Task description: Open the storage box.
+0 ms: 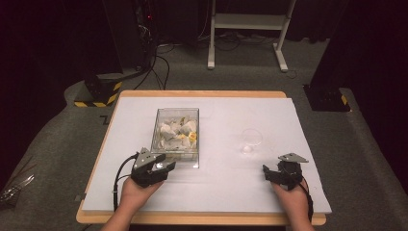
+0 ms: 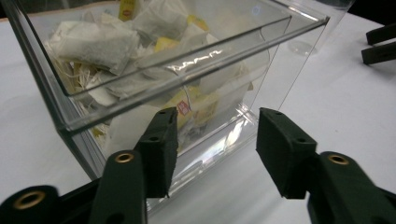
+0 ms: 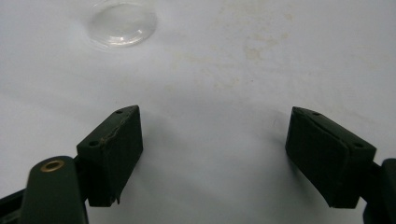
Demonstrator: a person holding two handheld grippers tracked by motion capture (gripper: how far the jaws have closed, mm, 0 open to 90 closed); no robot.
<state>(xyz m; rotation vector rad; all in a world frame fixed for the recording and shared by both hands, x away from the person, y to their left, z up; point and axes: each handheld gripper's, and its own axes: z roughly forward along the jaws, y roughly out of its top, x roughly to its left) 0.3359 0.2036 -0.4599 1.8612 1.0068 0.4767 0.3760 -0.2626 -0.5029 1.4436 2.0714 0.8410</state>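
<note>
A: Report the left side of the desk (image 1: 216, 192).

B: The left gripper (image 1: 166, 168) rests low on the white desk surface, jaws spread and holding nothing. It sits just beside the near wall of the clear rectangular plastic box (image 1: 159, 126). In the left gripper view, that box (image 2: 79, 125) stands directly ahead, one jaw close against its near corner. The box contains white paper tea bags with yellow tags (image 1: 177, 132), piled loosely.

A: Report the right side.

B: A clear round glass cup (image 1: 251, 139) stands upright, well apart from the box. The right gripper (image 1: 268, 172) sits near the desk's front edge, jaws spread wide, empty, with the cup's base (image 3: 122, 23) ahead of it.
</note>
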